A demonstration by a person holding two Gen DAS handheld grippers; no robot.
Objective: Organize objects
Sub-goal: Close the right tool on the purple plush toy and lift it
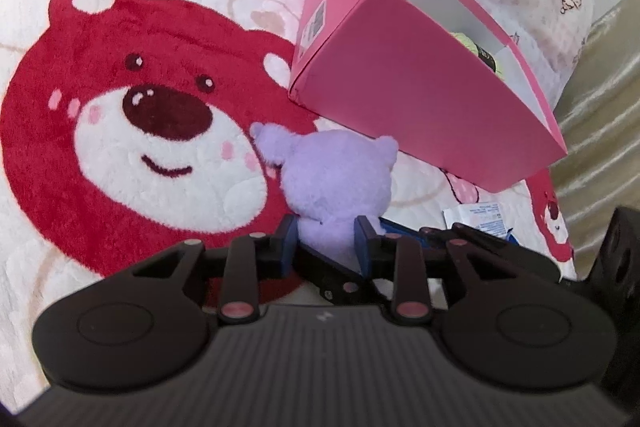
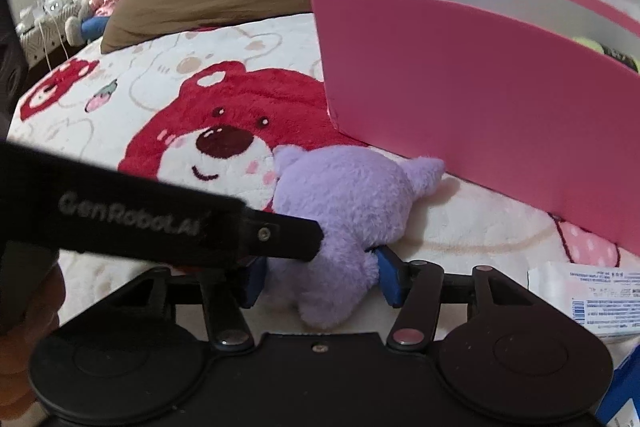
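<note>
Bear-print blanket (image 1: 120,155): both the left gripper (image 1: 326,241) and right gripper (image 2: 320,277) clamp a purple plush bear (image 1: 340,183), pink box (image 1: 420,99) just beyond.

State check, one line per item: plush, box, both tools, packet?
Fluffy lilac plush bear: lying on the bear-print fleece blanket, beside the box, clamped by both tools.
Tall pink cardboard box: open-topped, on the blanket, yellow-green item partly visible inside.
Left tool: shut on the plush.
Right tool: shut on the plush.
White printed packet: flat on the blanket, untouched.
</note>
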